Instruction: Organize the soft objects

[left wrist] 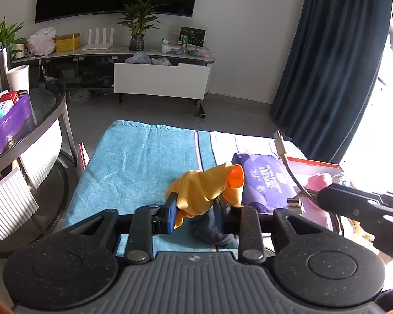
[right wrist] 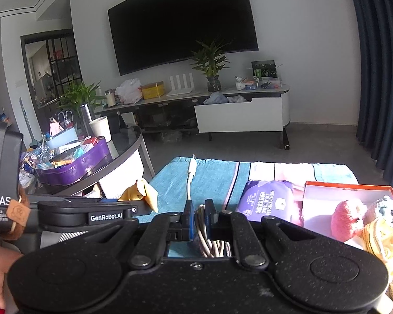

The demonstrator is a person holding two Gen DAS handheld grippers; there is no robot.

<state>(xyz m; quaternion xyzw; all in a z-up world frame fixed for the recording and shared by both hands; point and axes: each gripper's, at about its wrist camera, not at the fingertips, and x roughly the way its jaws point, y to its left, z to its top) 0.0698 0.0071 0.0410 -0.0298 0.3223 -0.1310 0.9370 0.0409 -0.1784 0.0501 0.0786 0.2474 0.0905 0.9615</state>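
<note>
My left gripper (left wrist: pixel 196 209) is shut on a yellow-orange cloth (left wrist: pixel 204 191), held above a blue towel (left wrist: pixel 138 162); the cloth also shows in the right wrist view (right wrist: pixel 141 192). A dark sock (left wrist: pixel 212 231) lies under the jaws. My right gripper (right wrist: pixel 199 219) is shut on a coiled white cable (right wrist: pixel 209 240), whose plug end (right wrist: pixel 191 167) sticks up; the cable also shows in the left wrist view (left wrist: pixel 285 162). A red-rimmed box (right wrist: pixel 348 185) at right holds a pink pompom (right wrist: pixel 347 219), a blue one (right wrist: pixel 385 209) and a yellow cloth (right wrist: pixel 382 238).
A purple tissue pack (right wrist: pixel 264 201) lies on the towel beside the box. A round glass table (left wrist: pixel 44 107) with a purple tray (left wrist: pixel 10 125) stands at left. A TV stand (left wrist: pixel 159 78) is against the far wall; a dark curtain (left wrist: pixel 327 65) hangs at right.
</note>
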